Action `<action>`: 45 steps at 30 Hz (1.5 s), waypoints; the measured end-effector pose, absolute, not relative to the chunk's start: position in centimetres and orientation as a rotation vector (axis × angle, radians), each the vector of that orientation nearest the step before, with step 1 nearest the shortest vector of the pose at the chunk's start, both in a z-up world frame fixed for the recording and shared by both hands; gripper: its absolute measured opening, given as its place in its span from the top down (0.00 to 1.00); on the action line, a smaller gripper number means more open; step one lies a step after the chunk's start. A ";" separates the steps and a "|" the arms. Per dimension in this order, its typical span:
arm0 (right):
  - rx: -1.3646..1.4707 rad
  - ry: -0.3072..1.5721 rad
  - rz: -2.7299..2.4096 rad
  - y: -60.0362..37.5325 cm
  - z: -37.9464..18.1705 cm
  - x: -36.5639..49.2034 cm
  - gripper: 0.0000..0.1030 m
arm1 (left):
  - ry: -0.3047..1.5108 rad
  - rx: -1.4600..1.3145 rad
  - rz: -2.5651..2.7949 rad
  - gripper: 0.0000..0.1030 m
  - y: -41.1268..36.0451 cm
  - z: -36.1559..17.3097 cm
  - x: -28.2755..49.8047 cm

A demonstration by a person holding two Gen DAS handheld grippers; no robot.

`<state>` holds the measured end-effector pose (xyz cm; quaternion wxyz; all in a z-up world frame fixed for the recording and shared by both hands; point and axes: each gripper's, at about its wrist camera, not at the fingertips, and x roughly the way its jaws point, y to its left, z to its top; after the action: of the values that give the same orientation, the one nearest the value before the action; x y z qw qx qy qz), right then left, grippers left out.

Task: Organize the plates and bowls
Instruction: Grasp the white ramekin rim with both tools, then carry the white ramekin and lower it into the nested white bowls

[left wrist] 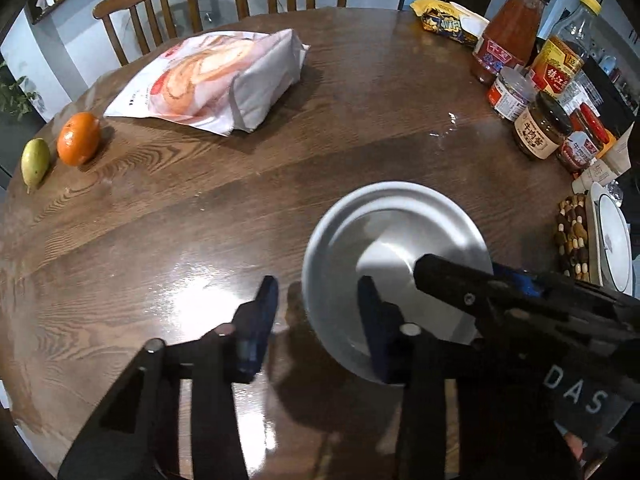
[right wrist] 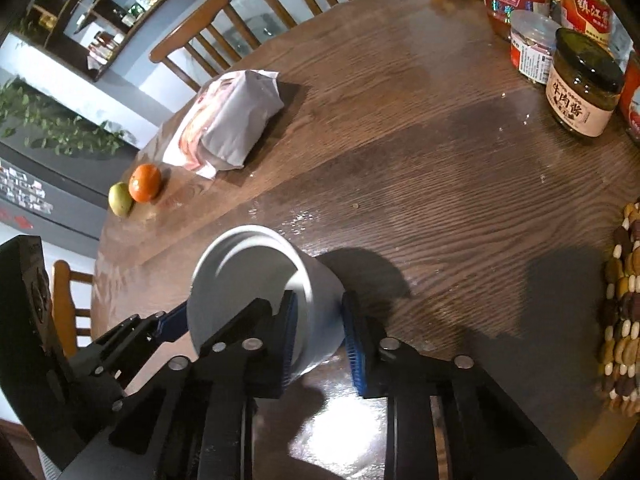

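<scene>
Right wrist: right tool (right wrist: 318, 320) clamps bowl (right wrist: 256, 292) wall; left tool (left wrist: 318, 312) agape (jars (left wrist: 540, 128) nearby).

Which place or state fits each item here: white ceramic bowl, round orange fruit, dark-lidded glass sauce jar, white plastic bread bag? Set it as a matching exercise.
Items:
1. white ceramic bowl
2. round orange fruit
3. dark-lidded glass sauce jar
4. white plastic bread bag

Places or states:
A. lying flat near the wooden chairs
B. beside a green pear
C. wall pinched by the right gripper
D. upright among bottles at the table edge

Pairs: 1-C, 2-B, 3-D, 4-A
</scene>
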<state>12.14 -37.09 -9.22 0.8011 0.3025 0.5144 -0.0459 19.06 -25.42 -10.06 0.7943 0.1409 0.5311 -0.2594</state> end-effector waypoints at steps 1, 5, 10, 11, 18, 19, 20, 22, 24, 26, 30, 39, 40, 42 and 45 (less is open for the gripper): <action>0.647 1.104 -0.098 -37.1 -9.2 12.1 0.77 | 1.141 0.305 -0.561 0.69 -25.6 -10.1 19.0; 0.632 1.102 -0.103 -37.0 -9.1 12.1 0.77 | 1.135 0.318 -0.582 0.78 -26.3 -10.1 18.7; 0.629 1.091 -0.112 -37.0 -9.1 11.9 0.77 | 1.124 0.328 -0.588 0.78 -26.4 -10.2 18.7; 0.623 1.089 -0.117 -36.9 -9.1 11.9 0.78 | 1.121 0.332 -0.588 0.78 -26.5 -10.2 18.6; 0.594 1.066 -0.144 -36.4 -8.6 11.1 0.79 | 1.089 0.362 -0.605 0.78 -26.4 -9.9 17.7; 0.607 1.061 -0.147 -36.5 -8.6 10.8 0.79 | 1.082 0.369 -0.610 0.78 -26.5 -9.8 17.5; 0.620 1.055 -0.150 -36.6 -8.5 10.4 0.79 | 1.071 0.379 -0.618 0.78 -26.6 -9.6 17.1; 0.630 1.039 -0.158 -36.7 -8.1 9.7 0.79 | 1.057 0.389 -0.630 0.78 -26.7 -9.2 16.7; 0.636 1.025 -0.167 -36.9 -7.7 9.1 0.79 | 1.038 0.400 -0.643 0.78 -26.9 -8.7 16.2; 0.643 1.011 -0.177 -37.0 -7.3 8.4 0.79 | 1.020 0.409 -0.654 0.78 -27.1 -8.3 15.6; 0.654 0.984 -0.201 -37.2 -6.5 7.2 0.79 | 0.992 0.422 -0.681 0.78 -27.3 -7.5 14.6; 0.667 0.948 -0.237 -36.9 -5.0 4.5 0.79 | 0.948 0.443 -0.723 0.78 -27.3 -6.2 12.2; 0.667 0.944 -0.240 -36.8 -4.9 4.2 0.79 | 0.943 0.445 -0.727 0.78 -27.2 -6.1 11.9; 0.662 0.936 -0.246 -36.5 -4.5 3.6 0.79 | 0.934 0.449 -0.732 0.78 -27.0 -5.8 11.4; 0.662 0.927 -0.251 -36.1 -4.1 2.9 0.79 | 0.922 0.453 -0.739 0.78 -26.6 -5.3 10.6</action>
<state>2.88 -36.13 -4.08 0.8346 0.3126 0.4378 -0.1185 10.58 -26.57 -5.34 0.8065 0.2117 0.4309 -0.3451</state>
